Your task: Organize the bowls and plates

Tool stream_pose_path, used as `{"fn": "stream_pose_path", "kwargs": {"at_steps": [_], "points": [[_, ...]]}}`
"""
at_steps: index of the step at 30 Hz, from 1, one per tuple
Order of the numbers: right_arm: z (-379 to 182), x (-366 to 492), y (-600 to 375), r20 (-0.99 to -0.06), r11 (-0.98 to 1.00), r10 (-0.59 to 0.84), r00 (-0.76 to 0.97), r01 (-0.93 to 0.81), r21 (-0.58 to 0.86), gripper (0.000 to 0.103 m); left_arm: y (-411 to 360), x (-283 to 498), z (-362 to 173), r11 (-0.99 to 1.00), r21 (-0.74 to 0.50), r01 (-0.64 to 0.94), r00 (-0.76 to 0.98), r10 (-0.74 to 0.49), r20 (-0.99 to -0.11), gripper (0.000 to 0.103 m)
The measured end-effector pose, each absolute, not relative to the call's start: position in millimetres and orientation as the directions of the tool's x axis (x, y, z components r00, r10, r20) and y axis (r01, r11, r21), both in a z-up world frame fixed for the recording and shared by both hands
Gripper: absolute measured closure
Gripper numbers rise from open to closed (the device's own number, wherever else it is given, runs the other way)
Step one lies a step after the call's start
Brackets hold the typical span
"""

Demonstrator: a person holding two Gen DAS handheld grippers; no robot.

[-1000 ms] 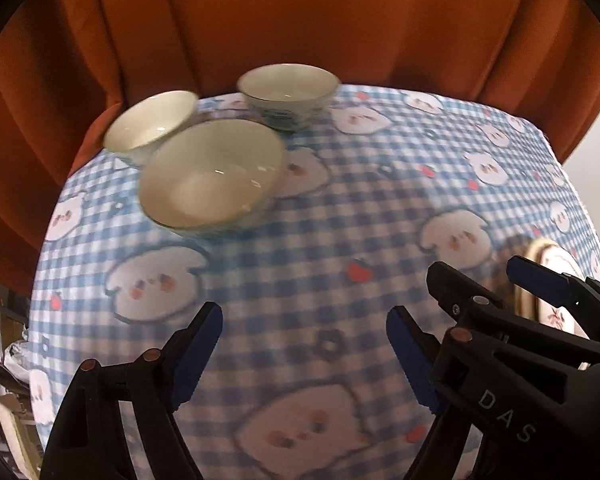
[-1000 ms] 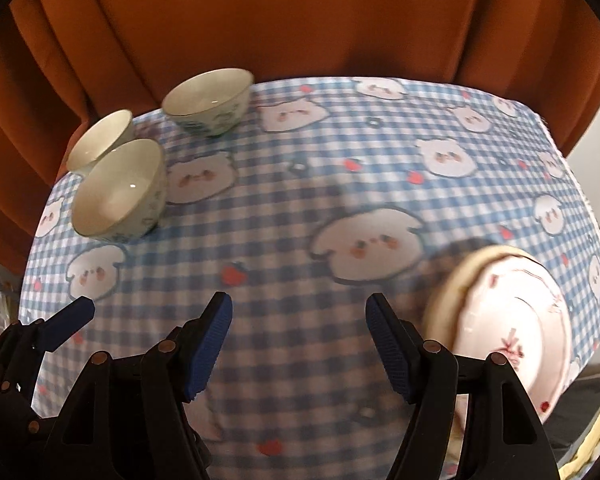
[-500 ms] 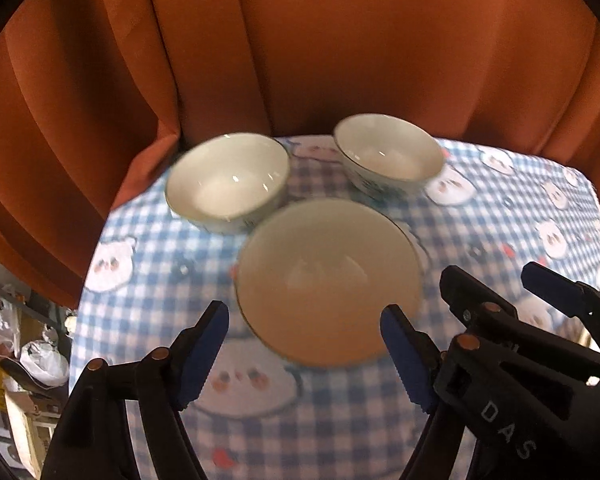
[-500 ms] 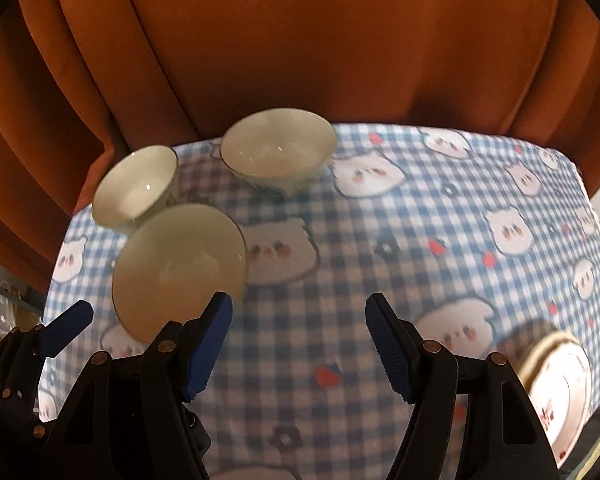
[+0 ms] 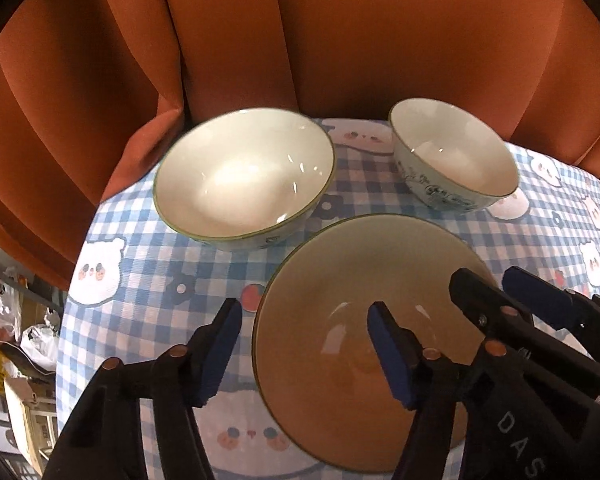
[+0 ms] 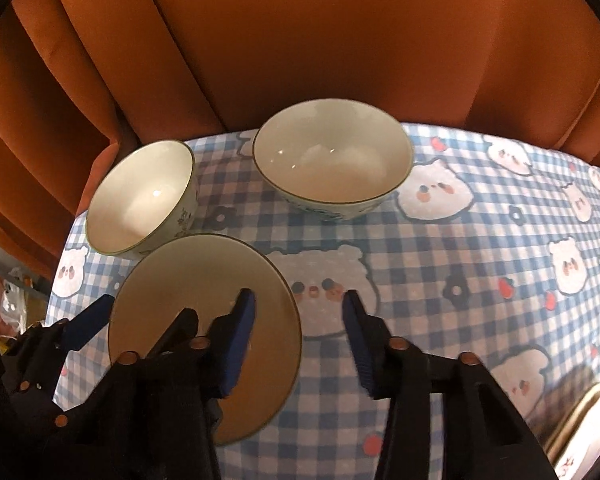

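Bowls (image 5: 244, 176) – three on checked tablecloth (image 6: 440, 280) | orange curtain (image 5: 340, 40) behind | both tongs (image 5: 304, 344) (image 6: 300, 336) released

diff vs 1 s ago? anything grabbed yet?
Both grippers moved forward and left toward the bowls. The left gripper now straddles the near bowl's left rim; the right gripper straddles its right rim. Nothing grabbed; both are open as before. The back-left bowl, back-right bowl and plate have not moved on the tablecloth.
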State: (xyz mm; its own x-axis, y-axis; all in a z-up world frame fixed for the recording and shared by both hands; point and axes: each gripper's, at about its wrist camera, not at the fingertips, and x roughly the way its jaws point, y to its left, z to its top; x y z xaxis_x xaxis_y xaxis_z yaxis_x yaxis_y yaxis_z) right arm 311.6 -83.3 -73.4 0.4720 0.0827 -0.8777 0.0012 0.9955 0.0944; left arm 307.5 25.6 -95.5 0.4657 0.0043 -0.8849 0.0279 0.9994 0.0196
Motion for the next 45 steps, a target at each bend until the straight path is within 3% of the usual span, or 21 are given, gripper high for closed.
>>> {"fn": "stream_pose_path", "kwargs": {"at_steps": [4, 9, 23, 45], "points": [[-84.2, 320.1, -78.9, -0.888, 0.993, 0.111, 0.447, -0.015, 0.116, 0.071, 26.6, 312.7, -103.1, 1.000, 0.011, 0.018, 0.442, 0.002, -0.897, 0.058], [-90.5, 325.5, -79.4, -0.896, 0.990, 0.134, 0.424, -0.018, 0.140, 0.079, 28.4, 312.9, -104.9, 0.999, 0.036, -0.007, 0.441, 0.035, -0.897, 0.067], [-79.5, 301.3, -82.1, -0.898, 0.993, 0.111, 0.426, -0.013, 0.117, 0.079, 16.9, 283.1, -94.6, 1.000, 0.013, 0.017, 0.437, 0.004, -0.899, 0.068], [-42.3, 186.7, -131.1, -0.888, 0.992, 0.002, 0.460, 0.111, 0.060, 0.079, -33.8, 192.7, -68.2, 0.989, -0.043, 0.145, 0.457, -0.105, -0.883, 0.068]]}}
